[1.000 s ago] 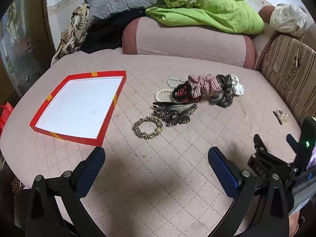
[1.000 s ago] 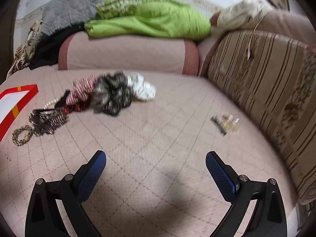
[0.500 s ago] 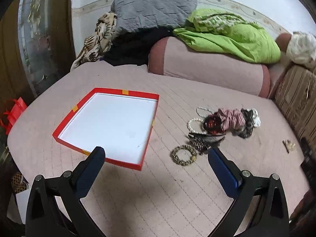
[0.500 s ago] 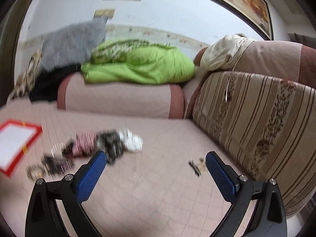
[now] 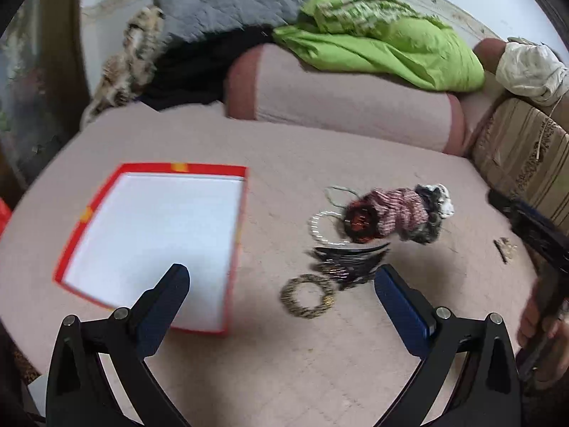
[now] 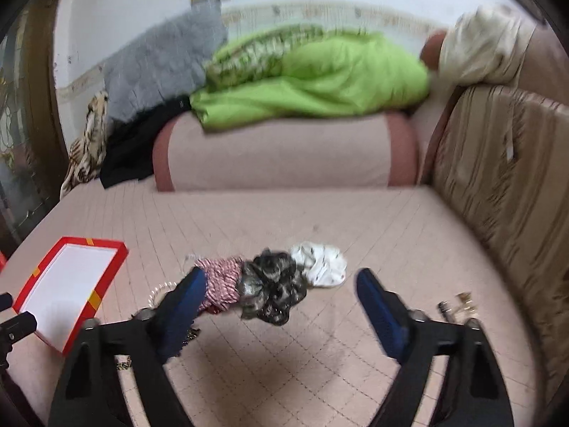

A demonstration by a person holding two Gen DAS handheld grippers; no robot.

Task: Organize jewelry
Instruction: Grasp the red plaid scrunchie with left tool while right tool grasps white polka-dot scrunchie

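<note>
Although both views are blurred, no brand, label or legible writing shows on any item. Red box (image 5: 151,238), shallow, white inside, with yellow tape marks on its rim, lies empty on the pink quilted sofa seat (image 5: 284,373), left of the jewelry. Jewelry lies in a loose cluster on the seat, well right of the box: a gold-and-dark beaded bracelet (image 5: 308,295) nearest the camera; a dark hair clip (image 5: 350,261) just behind it; a pearl strand (image 5: 322,227) looped beside a red-black scrunchie (image 5: 361,222); then a red-and-white striped scrunchie (image 5: 400,210), a dark mottled scrunchie (image 6: 274,293) and a white scrunchie (image 6: 320,263), touching in a row. A small gold piece (image 5: 505,247) lies apart, near the striped sofa back (image 6: 498,192). Left gripper (image 5: 281,283): jaws wide apart, nothing between them, hovering above the seat with the bracelet seen in the gap. Right gripper (image 6: 281,291): jaws apart and holding nothing, having just been closing somewhat; the scrunchie row appears between the blue pads without contact. A hand (image 5: 544,327) holds the right gripper at the edge of the left view. A green blanket (image 6: 313,82) and a grey pad (image 5: 231,0) rest on the bolster (image 6: 281,153) behind.
</note>
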